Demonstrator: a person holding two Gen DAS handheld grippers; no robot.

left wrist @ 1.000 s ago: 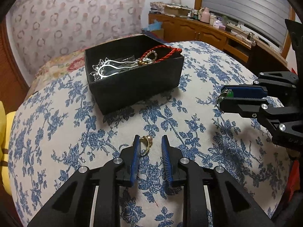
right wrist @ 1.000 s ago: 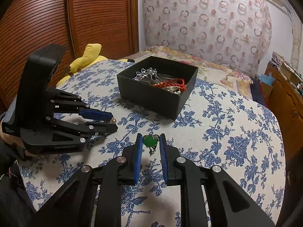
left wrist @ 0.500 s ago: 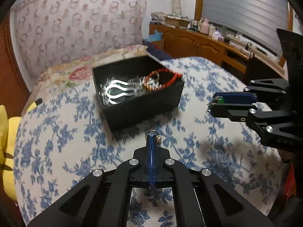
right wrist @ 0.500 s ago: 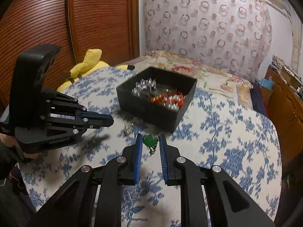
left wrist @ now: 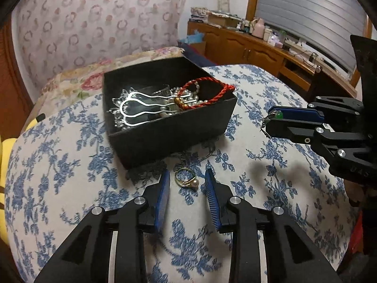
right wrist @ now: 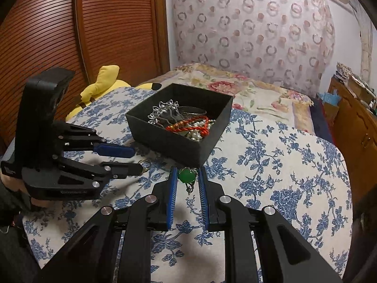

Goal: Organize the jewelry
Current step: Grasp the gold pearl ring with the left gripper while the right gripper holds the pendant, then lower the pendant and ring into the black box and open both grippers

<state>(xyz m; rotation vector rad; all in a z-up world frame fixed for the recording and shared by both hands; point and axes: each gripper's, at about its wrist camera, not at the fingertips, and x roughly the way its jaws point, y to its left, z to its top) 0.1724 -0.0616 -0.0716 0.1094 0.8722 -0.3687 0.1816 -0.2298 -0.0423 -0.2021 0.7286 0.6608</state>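
**Gold ring loose on the cloth, green one pinched**

Gold pearl ring [left wrist: 186,181] is lying on the blue-flowered bedspread [left wrist: 271,212], right between the blue pads of my left gripper [left wrist: 187,182]; those jaws are opening and nothing's pressing on it; it's sitting just in front of the black box [left wrist: 174,132]. My right gripper [right wrist: 187,180] is pinching the green stone ring [right wrist: 186,176], holding it up near the box's front corner. Inside the box I'm seeing a silver hair fork [left wrist: 139,110], a red cord bracelet [left wrist: 207,93] and some pearls [right wrist: 195,135] all heaped together; yellow plush toy [right wrist: 103,80] is poking out off to the side.
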